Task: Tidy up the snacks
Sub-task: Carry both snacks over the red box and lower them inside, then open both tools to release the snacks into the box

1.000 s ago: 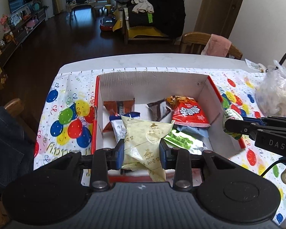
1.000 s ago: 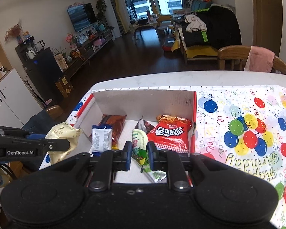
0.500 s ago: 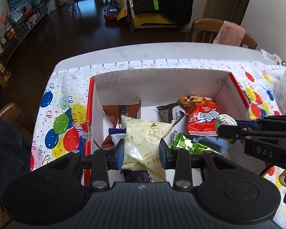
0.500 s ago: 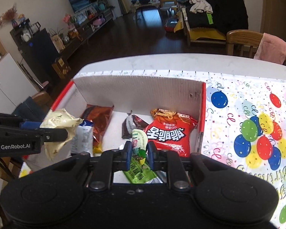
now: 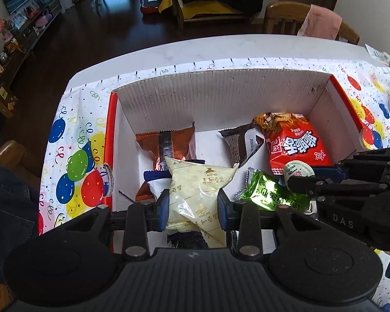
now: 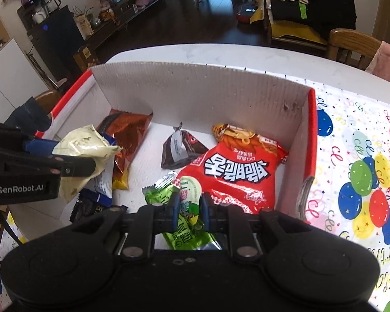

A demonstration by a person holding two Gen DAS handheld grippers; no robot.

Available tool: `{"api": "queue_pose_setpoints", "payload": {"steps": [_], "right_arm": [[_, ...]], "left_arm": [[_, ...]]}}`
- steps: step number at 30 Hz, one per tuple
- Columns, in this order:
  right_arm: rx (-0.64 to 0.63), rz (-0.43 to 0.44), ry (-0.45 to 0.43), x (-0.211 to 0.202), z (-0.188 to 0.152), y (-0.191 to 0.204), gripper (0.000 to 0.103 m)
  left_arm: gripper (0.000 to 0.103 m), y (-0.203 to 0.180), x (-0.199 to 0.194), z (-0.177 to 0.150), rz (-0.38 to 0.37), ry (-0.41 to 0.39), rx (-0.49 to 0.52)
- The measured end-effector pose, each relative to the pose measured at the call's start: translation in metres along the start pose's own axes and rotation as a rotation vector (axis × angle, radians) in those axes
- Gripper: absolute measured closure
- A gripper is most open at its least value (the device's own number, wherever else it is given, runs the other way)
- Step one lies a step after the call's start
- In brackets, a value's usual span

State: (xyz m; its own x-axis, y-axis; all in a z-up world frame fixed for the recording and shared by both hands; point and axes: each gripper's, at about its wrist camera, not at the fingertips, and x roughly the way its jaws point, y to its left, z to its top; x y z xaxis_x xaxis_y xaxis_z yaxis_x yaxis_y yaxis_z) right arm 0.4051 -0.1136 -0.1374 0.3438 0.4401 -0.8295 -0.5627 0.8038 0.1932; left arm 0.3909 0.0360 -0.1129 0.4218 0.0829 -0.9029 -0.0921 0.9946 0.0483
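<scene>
A: Left wrist view: the left gripper (image 5: 192, 205) pinches the cream packet (image 5: 195, 195) between its fingers (image 5: 161, 208); it has sunk from above the box (image 5: 221, 96) to inside its walls.

B: Right wrist view agrees; the right gripper (image 6: 189, 212) has dropped too, its fingers clamped on the small sealed cup (image 6: 190, 191), over the green packet (image 6: 180, 223) beside the red bag (image 6: 236, 171).

A: So both look near release; neither snack is set down yet.

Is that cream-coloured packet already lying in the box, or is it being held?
Held. The left tool is shut on the cream packet, which hangs above the snacks inside the box.
</scene>
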Motion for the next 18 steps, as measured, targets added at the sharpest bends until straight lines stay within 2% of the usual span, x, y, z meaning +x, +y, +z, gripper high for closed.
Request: {"api": "queue_pose_setpoints", "payload": {"steps": [11, 18], "right_arm": [[-0.011, -0.02, 0.003, -0.002, -0.001, 0.002, 0.08], [-0.01, -0.024, 0.001, -0.008, -0.004, 0.008, 0.074]], "left_arm": [[0.067, -0.003, 0.005, -0.006, 0.005, 0.027, 0.019], [0.066, -0.001, 0.001, -0.013, -0.019, 0.031, 0.005]]}}
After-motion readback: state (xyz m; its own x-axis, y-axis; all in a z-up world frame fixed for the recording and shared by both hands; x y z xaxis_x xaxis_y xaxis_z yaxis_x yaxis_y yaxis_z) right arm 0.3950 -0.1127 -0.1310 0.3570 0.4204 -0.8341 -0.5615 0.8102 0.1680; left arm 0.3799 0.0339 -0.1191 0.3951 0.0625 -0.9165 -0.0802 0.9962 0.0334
